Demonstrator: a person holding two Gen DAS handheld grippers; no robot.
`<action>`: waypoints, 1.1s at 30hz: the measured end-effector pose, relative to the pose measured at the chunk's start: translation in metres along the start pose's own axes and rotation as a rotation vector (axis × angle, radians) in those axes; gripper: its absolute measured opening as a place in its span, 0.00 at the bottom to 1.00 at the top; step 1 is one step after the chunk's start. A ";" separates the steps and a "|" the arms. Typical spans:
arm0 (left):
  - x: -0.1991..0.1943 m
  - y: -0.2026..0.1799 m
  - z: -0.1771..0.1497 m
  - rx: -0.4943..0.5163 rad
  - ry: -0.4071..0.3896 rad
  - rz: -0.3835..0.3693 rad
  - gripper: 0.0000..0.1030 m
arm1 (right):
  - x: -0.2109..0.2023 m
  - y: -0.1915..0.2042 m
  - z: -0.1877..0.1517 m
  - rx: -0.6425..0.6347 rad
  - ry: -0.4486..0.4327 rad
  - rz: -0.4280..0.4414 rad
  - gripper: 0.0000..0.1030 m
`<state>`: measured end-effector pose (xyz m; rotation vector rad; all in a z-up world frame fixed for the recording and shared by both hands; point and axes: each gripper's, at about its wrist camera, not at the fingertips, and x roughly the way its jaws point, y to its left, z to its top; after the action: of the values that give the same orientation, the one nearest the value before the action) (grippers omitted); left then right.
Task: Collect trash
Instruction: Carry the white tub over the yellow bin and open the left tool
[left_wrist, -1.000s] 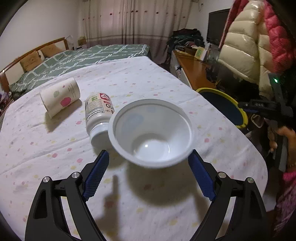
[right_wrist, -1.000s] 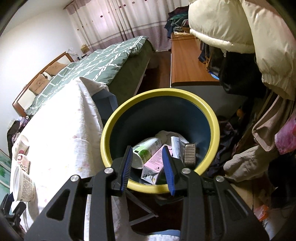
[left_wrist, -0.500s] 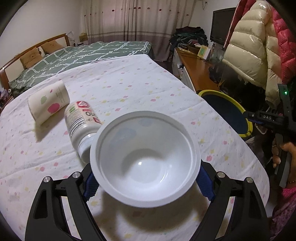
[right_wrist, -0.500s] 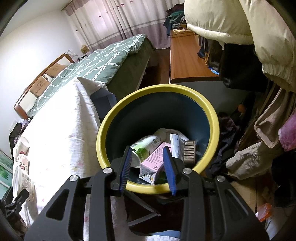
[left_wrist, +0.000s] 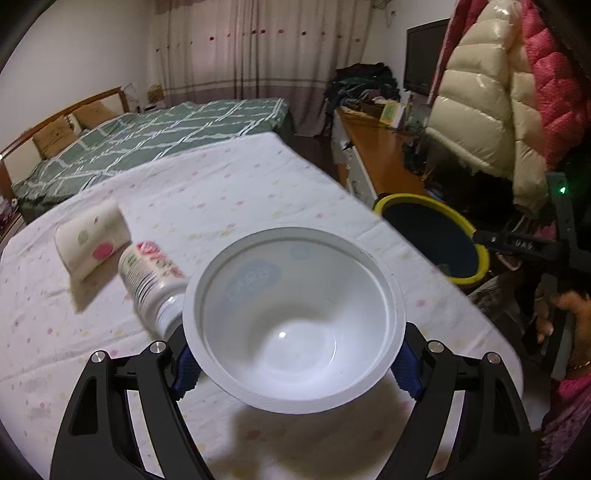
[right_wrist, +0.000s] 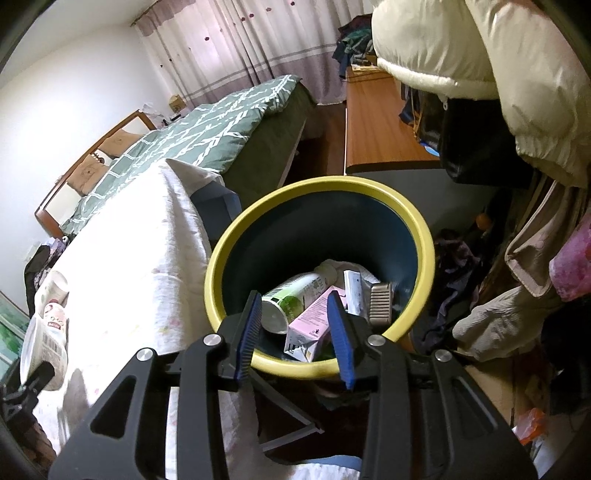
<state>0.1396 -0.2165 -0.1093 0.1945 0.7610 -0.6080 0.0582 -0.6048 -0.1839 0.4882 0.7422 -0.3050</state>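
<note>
A white plastic bowl (left_wrist: 295, 325) sits between the blue pads of my left gripper (left_wrist: 295, 365), whose jaws are closing and pressing on its sides. The bowl hangs a little above the dotted tablecloth (left_wrist: 258, 192), with its shadow below. Behind it lie a white bottle (left_wrist: 151, 277) and a paper cup (left_wrist: 92, 243) on their sides. My right gripper (right_wrist: 295, 332) hovers over the yellow-rimmed bin (right_wrist: 221, 266), jaws apart with nothing between them. The bin holds several pieces of trash, among them a green-white bottle (right_wrist: 295, 299) and a pink carton (right_wrist: 314, 325).
The bin (left_wrist: 476, 254) stands off the table's right edge. A wooden desk (left_wrist: 380, 155) and hanging puffy jackets (left_wrist: 480, 92) crowd the right side. A green bed (left_wrist: 147, 133) lies beyond the table. A person's hand (left_wrist: 565, 314) holds the right gripper's handle.
The left gripper's pads have closed in on the white bowl and lifted it off the cloth; it now fills more of the view. The right gripper has stayed over the bin.
</note>
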 end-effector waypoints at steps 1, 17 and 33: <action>-0.002 -0.004 0.004 0.005 -0.006 -0.011 0.78 | -0.003 0.001 -0.001 -0.004 -0.004 0.000 0.34; 0.044 -0.108 0.088 0.160 -0.005 -0.164 0.78 | -0.047 -0.032 -0.025 -0.020 -0.051 -0.081 0.34; 0.147 -0.215 0.126 0.248 0.065 -0.206 0.82 | -0.045 -0.066 -0.028 0.035 -0.033 -0.093 0.34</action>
<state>0.1716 -0.5037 -0.1111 0.3684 0.7723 -0.8962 -0.0173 -0.6414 -0.1908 0.4820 0.7292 -0.4123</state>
